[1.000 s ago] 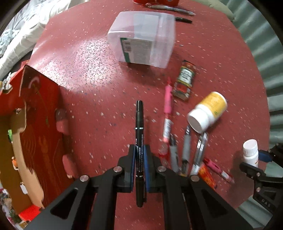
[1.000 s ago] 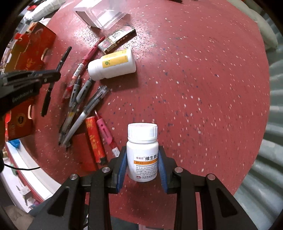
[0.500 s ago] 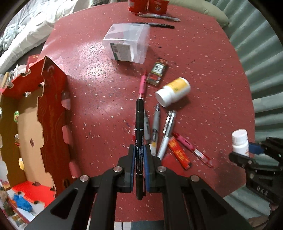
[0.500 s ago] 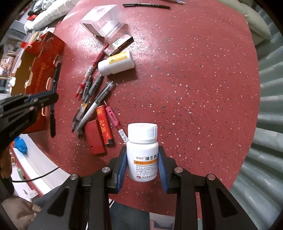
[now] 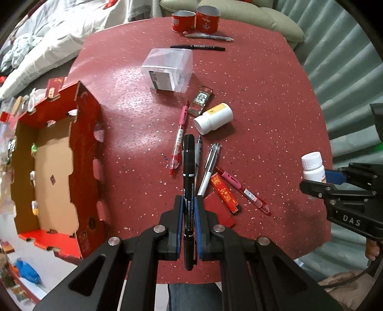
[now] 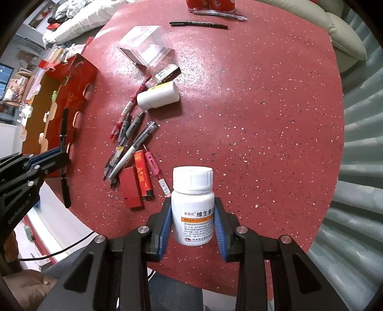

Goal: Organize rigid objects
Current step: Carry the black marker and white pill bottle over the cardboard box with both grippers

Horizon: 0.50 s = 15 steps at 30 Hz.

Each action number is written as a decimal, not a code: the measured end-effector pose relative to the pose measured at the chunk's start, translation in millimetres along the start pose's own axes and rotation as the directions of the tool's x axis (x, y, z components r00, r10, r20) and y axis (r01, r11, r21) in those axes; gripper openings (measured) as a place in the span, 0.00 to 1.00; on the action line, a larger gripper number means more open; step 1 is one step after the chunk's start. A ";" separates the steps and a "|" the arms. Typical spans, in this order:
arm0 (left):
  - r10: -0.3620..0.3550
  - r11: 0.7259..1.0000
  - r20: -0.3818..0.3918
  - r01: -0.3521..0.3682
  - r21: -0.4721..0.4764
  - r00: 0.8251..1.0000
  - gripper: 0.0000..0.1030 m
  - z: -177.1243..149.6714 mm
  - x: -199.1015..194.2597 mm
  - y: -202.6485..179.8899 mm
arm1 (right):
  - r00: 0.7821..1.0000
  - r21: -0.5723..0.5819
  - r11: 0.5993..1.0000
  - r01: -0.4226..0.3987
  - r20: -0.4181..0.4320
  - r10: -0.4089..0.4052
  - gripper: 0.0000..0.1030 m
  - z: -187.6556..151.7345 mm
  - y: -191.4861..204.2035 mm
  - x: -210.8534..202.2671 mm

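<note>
My left gripper [image 5: 189, 210] is shut on a black marker [image 5: 188, 172] and holds it high above the red table [image 5: 263, 107]. It also shows in the right wrist view [image 6: 63, 153]. My right gripper [image 6: 192, 215] is shut on a white pill bottle [image 6: 193, 203] with an orange-striped label, held above the table's near right edge. The bottle also shows in the left wrist view [image 5: 313, 165]. Below lie several pens [image 5: 178, 141], a second white bottle [image 5: 213, 118] on its side, and red lighters [image 5: 223, 193].
A red open cardboard box [image 5: 57, 165] stands at the table's left edge. A clear plastic container [image 5: 168, 69] lies further back, a small dark packet [image 5: 200, 100] beside it. Two red cans [image 5: 196, 21] and two pens [image 5: 198, 47] are at the far edge.
Both grippers have risen and pulled back from the table with their loads, so more of the table and the cardboard box shows. Neither grip has changed.
</note>
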<state>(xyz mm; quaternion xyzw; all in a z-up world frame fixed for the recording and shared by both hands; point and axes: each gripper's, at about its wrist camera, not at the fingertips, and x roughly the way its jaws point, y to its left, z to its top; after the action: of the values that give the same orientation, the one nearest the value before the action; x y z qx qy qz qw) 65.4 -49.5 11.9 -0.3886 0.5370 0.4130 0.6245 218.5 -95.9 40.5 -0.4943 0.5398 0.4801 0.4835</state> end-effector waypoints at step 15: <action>-0.042 0.999 0.059 0.043 -0.005 0.997 0.09 -7.8 -24.8 21.2 | 0.999 0.056 0.998 -0.035 0.015 0.035 0.33 1.8 16.7 0.7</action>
<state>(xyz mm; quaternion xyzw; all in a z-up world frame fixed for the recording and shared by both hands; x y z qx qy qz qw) 40.9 -51.7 34.7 -0.3893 0.5087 0.4126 0.6477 201.9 -93.3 40.3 -0.4675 0.5582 0.4765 0.4927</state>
